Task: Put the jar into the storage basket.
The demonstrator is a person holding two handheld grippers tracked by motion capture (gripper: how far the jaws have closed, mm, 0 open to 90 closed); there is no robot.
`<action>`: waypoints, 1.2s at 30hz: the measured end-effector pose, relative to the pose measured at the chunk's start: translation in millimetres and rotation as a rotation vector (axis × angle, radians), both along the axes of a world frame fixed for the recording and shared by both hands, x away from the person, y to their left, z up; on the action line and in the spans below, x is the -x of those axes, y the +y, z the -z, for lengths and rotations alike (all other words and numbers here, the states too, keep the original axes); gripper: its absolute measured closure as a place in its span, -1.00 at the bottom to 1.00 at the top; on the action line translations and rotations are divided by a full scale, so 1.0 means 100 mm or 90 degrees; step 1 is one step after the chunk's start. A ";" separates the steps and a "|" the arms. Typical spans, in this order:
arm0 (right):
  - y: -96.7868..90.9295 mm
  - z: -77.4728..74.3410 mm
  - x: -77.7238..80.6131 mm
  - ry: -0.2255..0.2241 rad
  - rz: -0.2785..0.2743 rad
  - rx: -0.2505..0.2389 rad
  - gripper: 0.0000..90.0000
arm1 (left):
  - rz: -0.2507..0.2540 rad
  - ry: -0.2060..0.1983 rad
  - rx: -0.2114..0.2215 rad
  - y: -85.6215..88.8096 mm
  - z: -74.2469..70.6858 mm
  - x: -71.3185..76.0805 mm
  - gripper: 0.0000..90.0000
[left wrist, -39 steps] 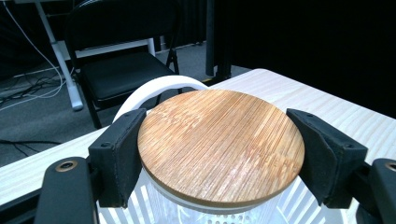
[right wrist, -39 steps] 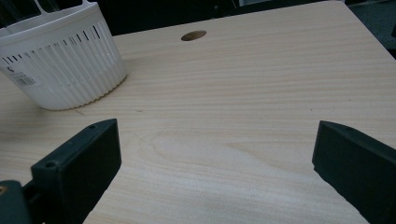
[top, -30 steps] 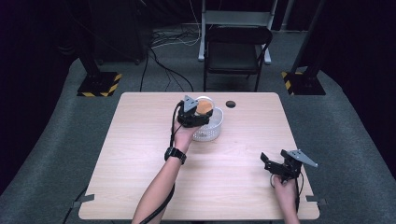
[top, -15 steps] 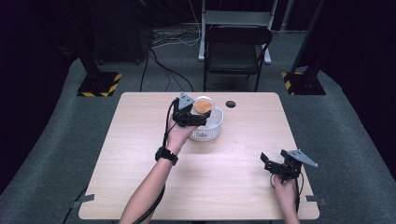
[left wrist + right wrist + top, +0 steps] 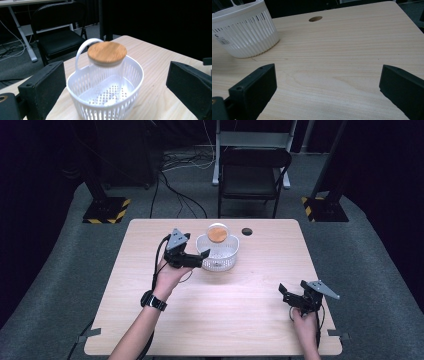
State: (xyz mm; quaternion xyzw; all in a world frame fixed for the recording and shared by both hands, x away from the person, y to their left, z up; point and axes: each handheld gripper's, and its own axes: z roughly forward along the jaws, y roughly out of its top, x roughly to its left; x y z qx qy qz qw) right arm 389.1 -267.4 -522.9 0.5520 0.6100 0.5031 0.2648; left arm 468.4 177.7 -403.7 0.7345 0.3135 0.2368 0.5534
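Pulled back leftward from the white perforated plastic basket (image 5: 218,253), left gripper (image 5: 197,259) now empty, jaws spread wide. Clear glass jar with round wooden lid (image 5: 107,52) left standing in the basket at the table's far middle. Looks like placement finished. Right gripper (image 5: 293,294) idle near right, jaws wide apart.

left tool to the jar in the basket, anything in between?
Nothing visible. The left tool is open just short of the white basket, aimed at it. The glass jar with the wooden lid stands inside, so only the basket's near wall lies between the jaws and the jar's lower body; the lid clears the rim.
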 end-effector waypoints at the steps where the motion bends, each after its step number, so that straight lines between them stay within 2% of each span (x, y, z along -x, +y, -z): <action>1: 0.00 0.00 0.00 0.000 0.000 0.000 -1.00 | -0.001 0.003 0.006 0.04 0.03 0.02 -0.95; 3: 0.00 0.00 0.00 0.001 0.001 -0.001 -1.00 | -0.011 0.001 0.001 0.15 0.13 0.09 -0.95; 9: 0.00 0.00 0.00 0.002 0.001 0.000 -1.00 | -0.019 -0.002 -0.015 0.28 0.33 0.23 -0.95; 20: 0.00 0.00 -0.01 0.003 0.001 0.002 -1.00 | -0.022 0.013 -0.004 0.44 0.63 0.36 -0.95; 22: 0.00 0.00 -0.01 0.003 0.001 0.003 -1.00 | -0.024 0.012 -0.015 0.47 0.68 0.38 -0.95; 32: 0.00 0.00 -0.01 0.006 0.001 0.003 -1.00 | -0.039 -0.005 -0.034 0.57 0.87 0.51 -0.95; 36: 0.01 0.00 -0.01 0.004 0.001 0.004 -1.00 | -0.046 -0.004 -0.030 0.60 0.93 0.53 -0.95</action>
